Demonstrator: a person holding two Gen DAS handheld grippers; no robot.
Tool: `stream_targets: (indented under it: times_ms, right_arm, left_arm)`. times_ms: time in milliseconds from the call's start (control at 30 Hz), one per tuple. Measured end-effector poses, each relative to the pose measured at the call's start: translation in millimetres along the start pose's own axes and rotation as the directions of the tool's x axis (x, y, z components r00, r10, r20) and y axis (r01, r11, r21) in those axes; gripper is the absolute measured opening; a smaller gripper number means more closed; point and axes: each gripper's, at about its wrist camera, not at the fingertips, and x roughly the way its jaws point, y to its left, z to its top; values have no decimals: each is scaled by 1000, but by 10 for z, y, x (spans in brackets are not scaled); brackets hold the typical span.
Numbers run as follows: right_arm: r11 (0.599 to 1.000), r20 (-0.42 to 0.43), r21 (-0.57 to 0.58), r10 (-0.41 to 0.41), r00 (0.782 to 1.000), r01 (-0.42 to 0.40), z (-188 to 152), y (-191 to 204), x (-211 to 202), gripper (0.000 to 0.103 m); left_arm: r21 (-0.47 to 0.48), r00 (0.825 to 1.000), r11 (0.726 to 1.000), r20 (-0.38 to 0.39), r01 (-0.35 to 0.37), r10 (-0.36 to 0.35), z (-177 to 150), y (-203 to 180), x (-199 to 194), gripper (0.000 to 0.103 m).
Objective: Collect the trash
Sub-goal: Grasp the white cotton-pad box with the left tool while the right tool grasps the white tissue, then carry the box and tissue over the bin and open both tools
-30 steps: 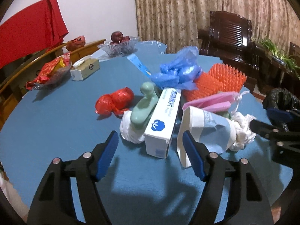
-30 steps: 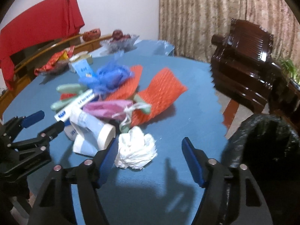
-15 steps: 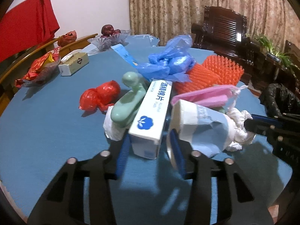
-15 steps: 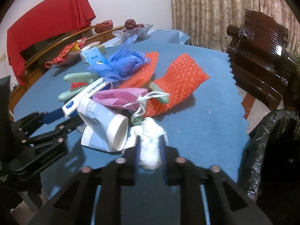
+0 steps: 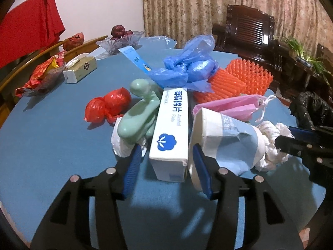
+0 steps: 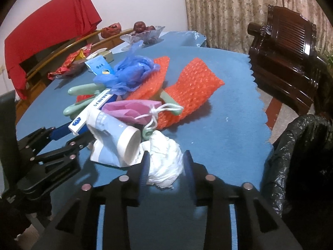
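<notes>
A pile of trash lies on the blue table [image 5: 52, 145]. My left gripper [image 5: 166, 164] straddles the near end of a white alcohol-pad box [image 5: 170, 133]. Its jaws are opening, and a small gap shows on each side of the box. My right gripper [image 6: 165, 166] has a crumpled white tissue [image 6: 164, 160] between its pads. Those jaws are opening too, and the tissue rests on the cloth. A paper cup [image 5: 226, 141] lies on its side between box and tissue. The black trash bag [image 6: 301, 152] gapes at the table's right edge.
The heap also holds a pink mask [image 6: 133, 110], blue plastic bag [image 5: 187, 68], orange foam net [image 6: 193, 91], red wrapper [image 5: 108, 106] and green handle [image 5: 139, 116]. Behind it are a tissue box [image 5: 80, 70], fruit bowl [image 5: 122, 39] and dark wooden chair [image 6: 287, 48].
Both grippers came forward from wide open and closed around the box and the tissue. The jaws have since widened again, and the squeezed tissue has puffed back out.
</notes>
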Motion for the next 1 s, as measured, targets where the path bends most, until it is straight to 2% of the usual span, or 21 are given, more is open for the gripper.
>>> stream_targets:
  times_ms: [33,67,200,300,367,733,1000]
  right_arm:
    - [1000,-8,-1,-6,1000,6,-4,9,33,44]
    - [1000,-16,0,-5,1000,5,-5,15,65,44]
    - [999,-42,8,36,998,-36,-30,29,122,47]
    - [995,-58,-21,99,993,-101,-36,81,125,22]
    - [994,-48,-42,94,994,-96,-36,122,80,20]
    - [997,57,-37,69,996,-67,96,52,-390,19]
    - [1000,168,-7,30,985,-29,183,-96,-882,19]
  left_arm:
    - [4,1000,1000,-6,3,-3,2,-1,20,35]
    - [6,1000,1000,-11,12,-12,-1,-4,34,33]
    - [7,1000,1000,-4,22,-22,-12,-26,15,30]
    - [5,1000,1000,7,25,-25,-11,-28,-28,29]
    - [0,999,1000,20,29,-29,1,-21,-85,28]
    - [-11,994,1000,106,4,-3,137,-33,-592,28]
    - [19,982,998,176,61,-63,366,-267,-959,28]
